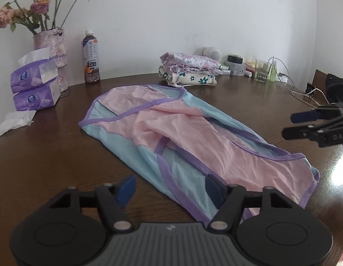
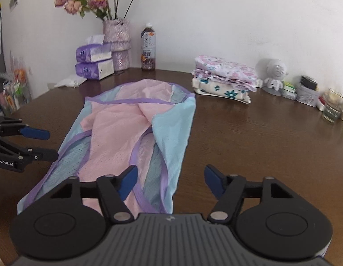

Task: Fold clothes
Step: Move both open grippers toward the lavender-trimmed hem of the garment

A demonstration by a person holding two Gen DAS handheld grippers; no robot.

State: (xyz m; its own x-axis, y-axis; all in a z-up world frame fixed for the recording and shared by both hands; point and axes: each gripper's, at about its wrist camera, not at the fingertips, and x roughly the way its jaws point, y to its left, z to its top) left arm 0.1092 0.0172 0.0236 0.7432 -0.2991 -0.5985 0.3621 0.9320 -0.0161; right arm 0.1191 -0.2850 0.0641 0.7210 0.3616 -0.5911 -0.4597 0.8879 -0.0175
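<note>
A pink and light-blue mesh garment (image 1: 189, 137) with purple trim lies partly folded lengthwise on the dark wooden table (image 1: 49, 155). In the right wrist view the same garment (image 2: 127, 133) stretches away from the camera. My left gripper (image 1: 170, 187) is open and hovers over the garment's near left corner, one pad above the cloth and one above bare wood. My right gripper (image 2: 170, 181) is open over the garment's near right edge. The left gripper (image 2: 44, 141) shows at the left side of the right wrist view, and the right gripper (image 1: 293, 124) at the right side of the left wrist view. Neither holds anything.
A stack of folded floral clothes (image 1: 189, 71) sits at the back. Two purple tissue packs (image 1: 34, 88), a vase of pink roses (image 1: 54, 51) and a tea bottle (image 1: 91, 62) stand back left. Small jars, a white speaker (image 2: 274, 75) and cables (image 1: 300, 90) line the back right.
</note>
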